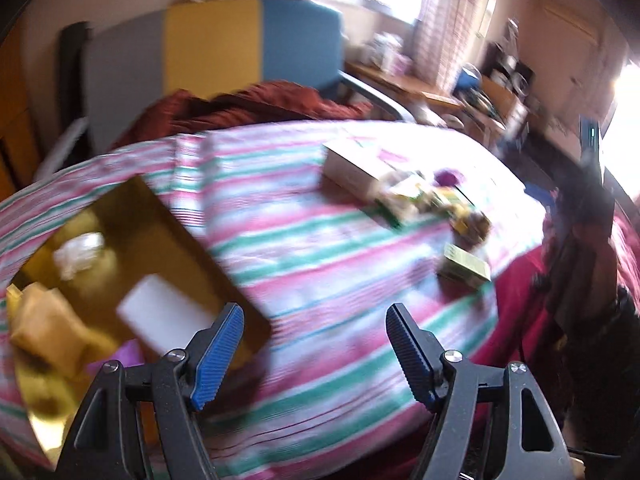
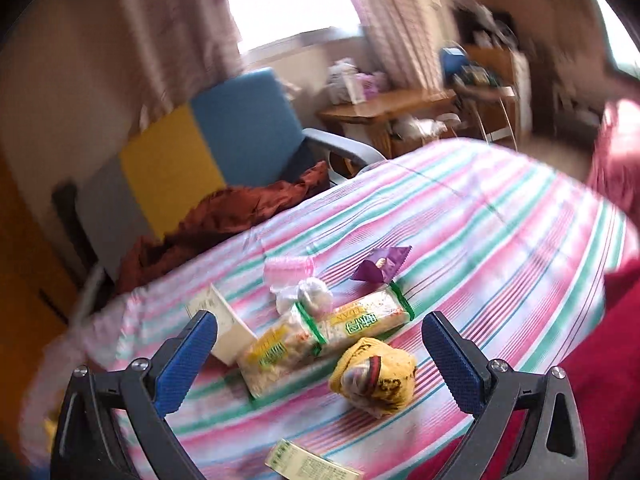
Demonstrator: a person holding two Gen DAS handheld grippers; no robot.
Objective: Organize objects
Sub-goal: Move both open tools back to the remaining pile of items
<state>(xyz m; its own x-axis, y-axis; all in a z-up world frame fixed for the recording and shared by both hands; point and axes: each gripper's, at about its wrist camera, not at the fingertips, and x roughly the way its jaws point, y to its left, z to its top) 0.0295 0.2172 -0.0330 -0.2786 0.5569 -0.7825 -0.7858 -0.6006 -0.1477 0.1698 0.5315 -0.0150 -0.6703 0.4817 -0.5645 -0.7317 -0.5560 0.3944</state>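
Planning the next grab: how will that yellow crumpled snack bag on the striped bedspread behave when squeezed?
The yellow snack bag looks crinkled and puffy, so probably light and yielding. Its bunched, rounded shape may roll or slip. The contents could crush.

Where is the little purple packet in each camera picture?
Left wrist view: the purple packet is a blurry spot right of centre, behind the snack pile.
Right wrist view: the packet lies mid-picture, behind the long cracker pack.
Shared landmark: the yellow-and-blue panel behind the striped bed.
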